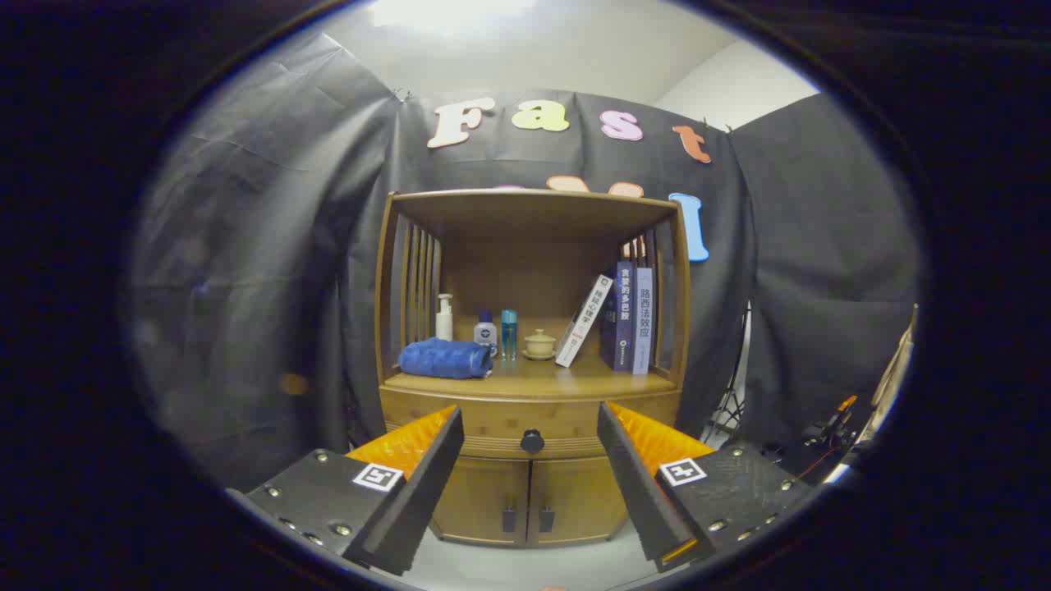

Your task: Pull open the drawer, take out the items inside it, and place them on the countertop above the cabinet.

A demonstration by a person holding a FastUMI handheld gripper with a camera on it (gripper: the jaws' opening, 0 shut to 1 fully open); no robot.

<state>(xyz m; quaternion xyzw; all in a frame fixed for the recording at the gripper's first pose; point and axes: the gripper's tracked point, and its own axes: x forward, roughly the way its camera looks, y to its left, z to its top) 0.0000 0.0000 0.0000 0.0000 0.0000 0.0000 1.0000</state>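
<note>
My hand-held gripper (530,447) spread wide and gripping nothing, I see the shut drawer (525,420) and its dark knob (532,442) between the fingers but beyond them, above it the counter (575,379) with a blue pouch (444,359), bottles, a small lidded cup (539,343), leaning books (617,318).

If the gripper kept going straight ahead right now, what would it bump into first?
Most likely the round black knob on the closed drawer, which sits between the open gripper fingers, ahead of them. Nothing stands in between, though depth is hard to judge here.
</note>
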